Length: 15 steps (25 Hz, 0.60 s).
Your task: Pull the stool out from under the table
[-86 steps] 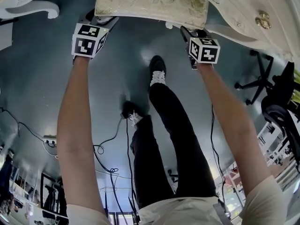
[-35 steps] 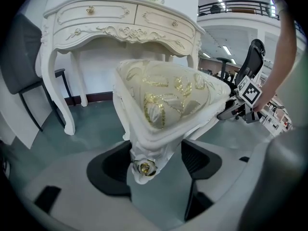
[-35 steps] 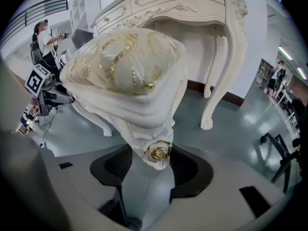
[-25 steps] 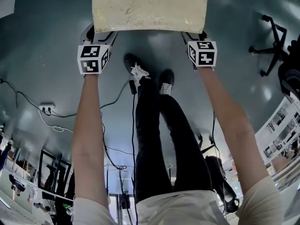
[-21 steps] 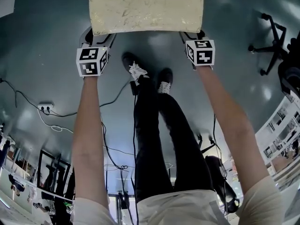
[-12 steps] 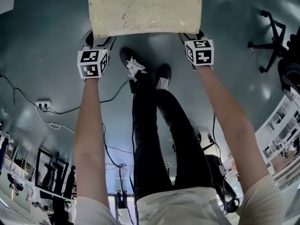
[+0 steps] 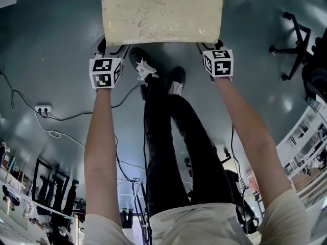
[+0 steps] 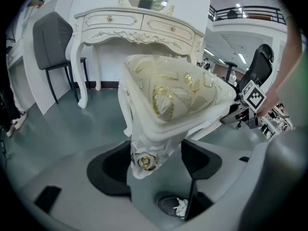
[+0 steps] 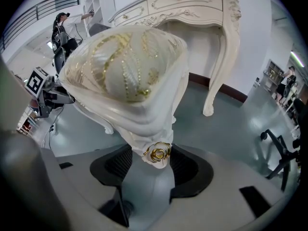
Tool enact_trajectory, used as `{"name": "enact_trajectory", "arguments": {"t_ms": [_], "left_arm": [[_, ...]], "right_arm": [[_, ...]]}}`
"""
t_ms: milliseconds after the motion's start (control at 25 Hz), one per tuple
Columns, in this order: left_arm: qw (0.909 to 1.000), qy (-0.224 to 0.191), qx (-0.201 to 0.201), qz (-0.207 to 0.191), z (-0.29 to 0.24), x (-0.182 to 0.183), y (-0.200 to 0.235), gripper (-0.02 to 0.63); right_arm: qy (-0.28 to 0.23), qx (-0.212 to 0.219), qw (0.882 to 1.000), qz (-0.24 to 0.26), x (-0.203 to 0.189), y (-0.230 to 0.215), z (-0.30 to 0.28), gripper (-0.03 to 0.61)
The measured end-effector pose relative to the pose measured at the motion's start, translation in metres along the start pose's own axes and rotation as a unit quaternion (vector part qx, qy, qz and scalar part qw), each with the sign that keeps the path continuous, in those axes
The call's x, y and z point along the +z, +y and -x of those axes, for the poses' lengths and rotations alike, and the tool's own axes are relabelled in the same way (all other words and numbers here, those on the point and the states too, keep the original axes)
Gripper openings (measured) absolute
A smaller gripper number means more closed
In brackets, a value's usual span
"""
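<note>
- The white, scroll-carved tabletop [image 8: 139, 30] on curved legs is seen behind the stool [image 7: 162, 11], well apart from it.
- The stool is shown fully out, over the grey floor [image 7: 51, 60]. Its rectangular cream cushion, patterned in gold, is laid crosswise.
- The left tongs [image 8: 154, 163] are clenched on the stool's near left corner.
- The right tongs [image 9: 150, 166] are clenched on its near right corner, at a gilt rosette [image 9: 159, 153].
</note>
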<state>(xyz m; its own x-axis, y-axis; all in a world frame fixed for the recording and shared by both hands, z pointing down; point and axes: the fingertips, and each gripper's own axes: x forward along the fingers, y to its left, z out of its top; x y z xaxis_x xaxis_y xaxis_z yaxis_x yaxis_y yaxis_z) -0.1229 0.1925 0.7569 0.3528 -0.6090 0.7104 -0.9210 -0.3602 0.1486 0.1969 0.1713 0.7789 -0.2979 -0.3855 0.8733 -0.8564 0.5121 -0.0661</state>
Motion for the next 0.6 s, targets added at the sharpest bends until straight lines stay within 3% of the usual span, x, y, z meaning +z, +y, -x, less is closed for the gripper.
{"name": "enact_trajectory", "arguments": {"t_ms": [280, 480, 600], "left_arm": [[0.9996, 0.022, -0.014, 0.013, 0.012, -0.019, -0.013, 0.336], [0.9961, 0.057, -0.012, 0.067, 0.027, -0.025, -0.014, 0.336], [0.9941, 0.083, -0.019, 0.067, 0.045, -0.032, -0.028, 0.336]], "right_arm": [[0.035, -0.002, 0.999, -0.004, -0.022, 0.010, 0.012, 0.273], [0.086, -0.003, 0.996, -0.016, -0.027, 0.016, 0.023, 0.273], [0.085, -0.005, 0.996, -0.032, -0.027, 0.022, 0.044, 0.255]]}}
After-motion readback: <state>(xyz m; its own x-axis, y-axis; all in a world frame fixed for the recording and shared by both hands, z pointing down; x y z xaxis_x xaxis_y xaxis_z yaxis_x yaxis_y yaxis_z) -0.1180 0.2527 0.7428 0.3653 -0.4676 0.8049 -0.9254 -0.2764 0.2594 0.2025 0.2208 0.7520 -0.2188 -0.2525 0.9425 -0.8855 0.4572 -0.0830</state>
